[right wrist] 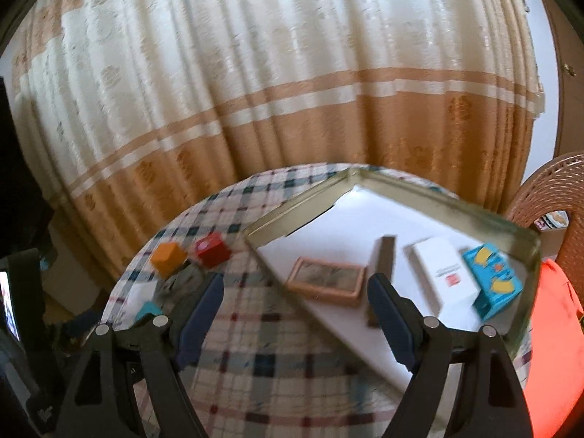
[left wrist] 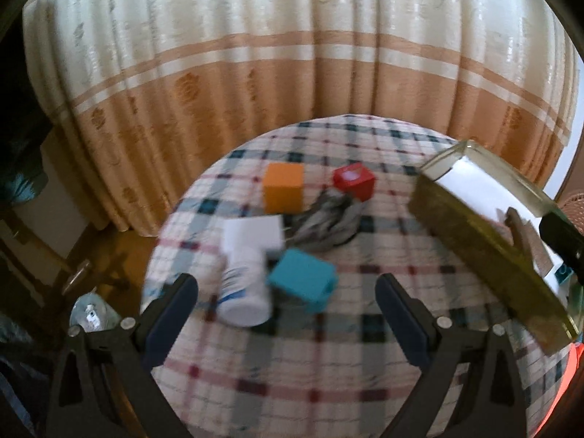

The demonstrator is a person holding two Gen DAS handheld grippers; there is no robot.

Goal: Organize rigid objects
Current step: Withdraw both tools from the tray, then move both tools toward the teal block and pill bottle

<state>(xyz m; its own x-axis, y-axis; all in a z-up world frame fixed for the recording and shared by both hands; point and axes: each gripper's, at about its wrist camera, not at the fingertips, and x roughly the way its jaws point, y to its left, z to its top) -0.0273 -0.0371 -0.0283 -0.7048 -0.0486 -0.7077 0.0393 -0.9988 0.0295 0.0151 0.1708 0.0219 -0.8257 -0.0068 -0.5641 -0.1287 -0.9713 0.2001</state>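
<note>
A round table under a checked cloth (left wrist: pixel 328 365) carries loose items. These are an orange box (left wrist: pixel 283 189), a red box (left wrist: pixel 354 180), a white box (left wrist: pixel 253 235), a white bottle (left wrist: pixel 244 292) lying on its side and a teal box (left wrist: pixel 303 279). My left gripper (left wrist: pixel 288 306) hovers open just short of the bottle and teal box, holding nothing. At the right stands a metal tin tray (right wrist: pixel 401 197). It holds a small framed picture (right wrist: pixel 325 281), a dark block (right wrist: pixel 381 266), a white box (right wrist: pixel 443 273) and a blue box (right wrist: pixel 492 281). My right gripper (right wrist: pixel 295 310) is open and empty over the tray's near-left edge.
A crumpled grey cloth (left wrist: pixel 328 222) lies among the loose boxes. A striped curtain (right wrist: pixel 292 91) hangs close behind the table. A wicker chair (right wrist: pixel 554 189) and a bright orange-red object (right wrist: pixel 551 328) sit at the right. The table edge drops to the floor on the left.
</note>
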